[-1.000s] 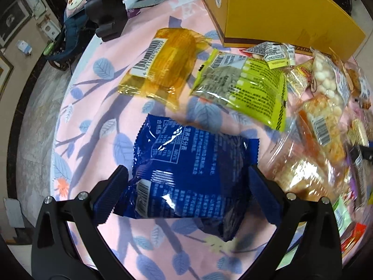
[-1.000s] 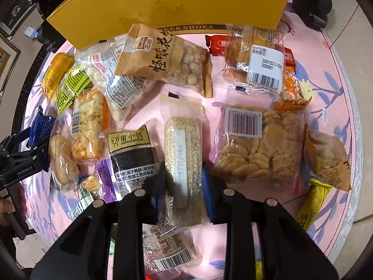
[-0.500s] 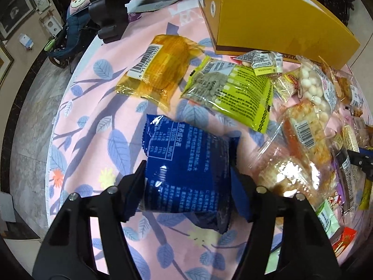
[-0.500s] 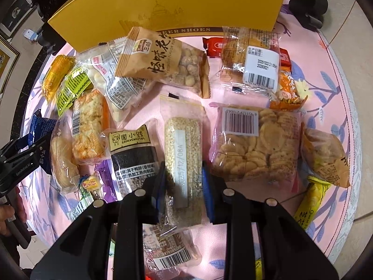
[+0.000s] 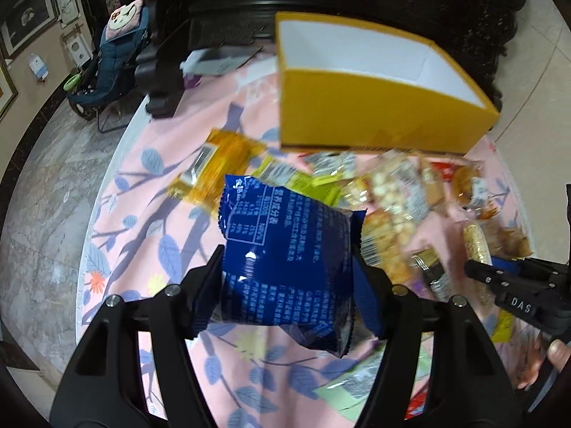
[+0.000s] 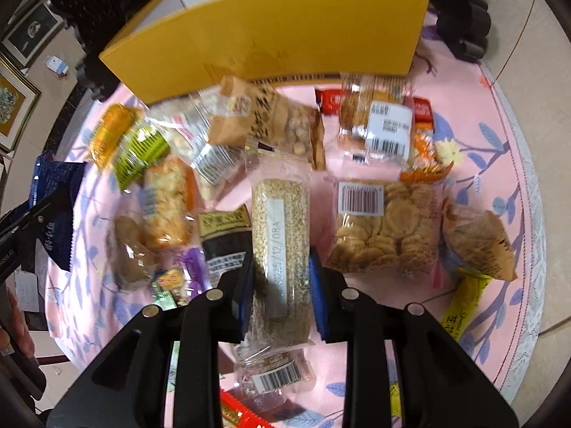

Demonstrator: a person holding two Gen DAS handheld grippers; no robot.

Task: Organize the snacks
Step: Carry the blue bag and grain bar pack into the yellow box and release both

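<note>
- While both hands work over the pink leaf-print tablecloth [image 5: 117,221], left gripper [image 5: 287,287] clamps the blue snack packet [image 5: 289,256] by its two side edges; jaws about half apart, pads pressing in, packet clear of the cloth.
- Right gripper [image 6: 281,281] is nearly closed on the clear sesame bar pack [image 6: 280,246], pinched at its near half, far end pointing at the box.
- Yellow box [image 5: 374,107] sits at the far side, open top, white inside.
- Loose snacks lie between box and grippers: round cracker bag [image 6: 385,228] right of the bar, brown nut bag [image 6: 271,121] far, green packet [image 6: 141,153] and orange packet [image 6: 110,132] far left.
</note>
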